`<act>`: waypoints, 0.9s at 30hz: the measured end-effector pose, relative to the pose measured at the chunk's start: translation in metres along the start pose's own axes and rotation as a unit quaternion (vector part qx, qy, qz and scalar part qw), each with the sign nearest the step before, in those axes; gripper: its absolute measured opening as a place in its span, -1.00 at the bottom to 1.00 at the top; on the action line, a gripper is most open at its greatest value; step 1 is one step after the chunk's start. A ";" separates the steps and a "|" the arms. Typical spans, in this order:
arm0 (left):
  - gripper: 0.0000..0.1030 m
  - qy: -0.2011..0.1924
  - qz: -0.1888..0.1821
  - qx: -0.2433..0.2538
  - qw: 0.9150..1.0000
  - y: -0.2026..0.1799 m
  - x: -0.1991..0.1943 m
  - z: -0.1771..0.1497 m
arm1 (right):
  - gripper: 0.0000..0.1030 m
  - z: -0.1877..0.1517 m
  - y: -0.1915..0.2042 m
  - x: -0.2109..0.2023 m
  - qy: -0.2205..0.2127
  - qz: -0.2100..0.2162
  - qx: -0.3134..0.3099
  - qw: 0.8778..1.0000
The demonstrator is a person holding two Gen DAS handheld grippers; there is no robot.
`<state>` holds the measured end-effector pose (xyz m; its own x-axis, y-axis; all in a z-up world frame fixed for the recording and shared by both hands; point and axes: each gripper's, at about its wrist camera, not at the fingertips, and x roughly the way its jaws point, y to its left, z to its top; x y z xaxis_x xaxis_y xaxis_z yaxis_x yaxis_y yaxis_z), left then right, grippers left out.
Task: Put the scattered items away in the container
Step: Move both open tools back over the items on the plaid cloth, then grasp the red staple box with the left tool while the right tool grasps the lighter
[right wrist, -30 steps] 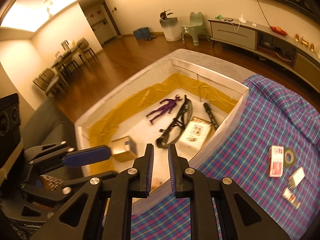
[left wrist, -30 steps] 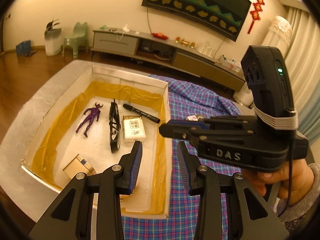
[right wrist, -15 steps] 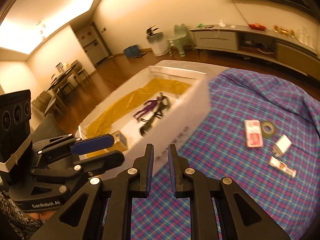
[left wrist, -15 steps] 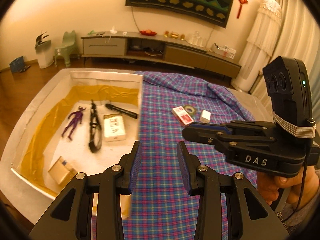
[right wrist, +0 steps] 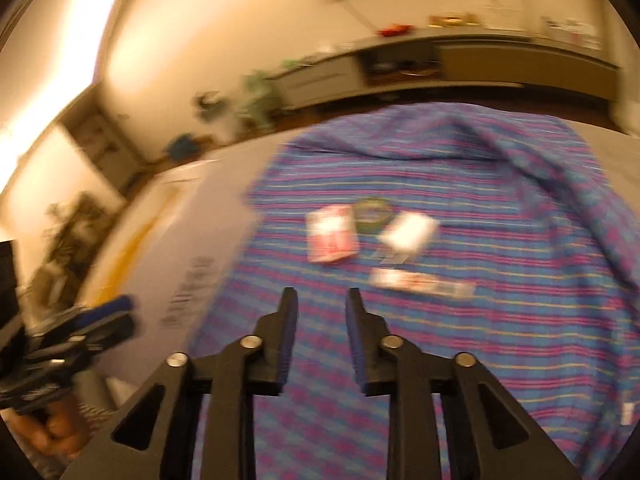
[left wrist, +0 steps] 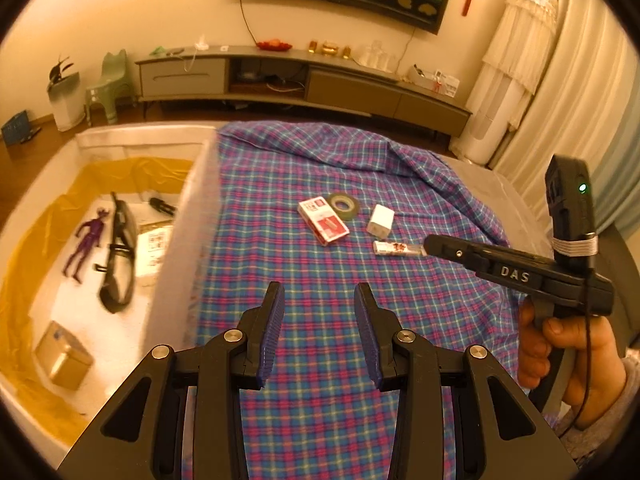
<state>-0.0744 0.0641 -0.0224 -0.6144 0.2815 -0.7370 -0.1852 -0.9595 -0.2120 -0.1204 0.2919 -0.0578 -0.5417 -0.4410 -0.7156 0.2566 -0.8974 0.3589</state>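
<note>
At the left of the scene stands the container [left wrist: 176,248], a white box with a yellow lining. It already holds a purple figure [left wrist: 86,242], a pair of dark glasses [left wrist: 116,256], a black marker [left wrist: 162,206], a flat white packet [left wrist: 154,242] and a small gold box [left wrist: 64,360]. I judge this part of the task done.

To the right of the container, the plaid cloth [left wrist: 312,288] carries four items not yet tidied. These are a red-and-white box [left wrist: 323,226], a roll of green tape [left wrist: 343,205] touching its far corner, a white block [left wrist: 381,221] just beside the tape, and a small flat pack [left wrist: 394,248] nearer to me. All four lie well apart from the container.

My left gripper [left wrist: 320,332] hangs over bare cloth, pitched downward. Its jaws have just been opening and are released, with nothing between them.

My right gripper [right wrist: 322,336] points downward toward the four items. Its jaws have just been opening and are also released and empty. The right wrist view is heavily blurred. In the left wrist view, a hand [left wrist: 560,356] grips the right gripper's handle, and its fingers [left wrist: 444,245] reach to just beside the flat pack.
</note>
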 end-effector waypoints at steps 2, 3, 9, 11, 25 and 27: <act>-0.13 0.005 -0.010 -0.005 1.000 -0.003 0.014 0.003 | -0.39 0.002 -0.017 0.007 0.010 -0.025 0.010 1.000; -0.10 0.010 -0.014 -0.006 1.000 -0.006 0.022 0.005 | -0.35 0.003 -0.026 0.012 0.017 -0.032 0.018 0.999; -0.04 0.031 -0.021 -0.024 0.999 -0.015 0.068 0.023 | -0.17 0.017 -0.039 0.047 0.036 -0.063 0.010 0.997; -0.03 0.029 -0.020 -0.035 0.999 -0.013 0.083 0.033 | -0.02 0.020 -0.031 0.061 0.042 -0.075 -0.035 0.996; 0.07 0.056 0.039 -0.032 0.997 -0.017 0.194 0.053 | 0.31 0.016 -0.015 0.105 0.073 -0.094 -0.247 0.962; 0.08 0.045 0.059 -0.014 0.997 -0.022 0.200 0.055 | 0.21 0.015 -0.023 0.103 0.079 -0.071 -0.231 0.967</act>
<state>-0.2353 0.1416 -0.1297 -0.5584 0.1661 -0.8128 -0.0930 -0.9861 -0.1376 -0.1944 0.2670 -0.1311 -0.4782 -0.2766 -0.8335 0.5381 -0.8424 -0.0292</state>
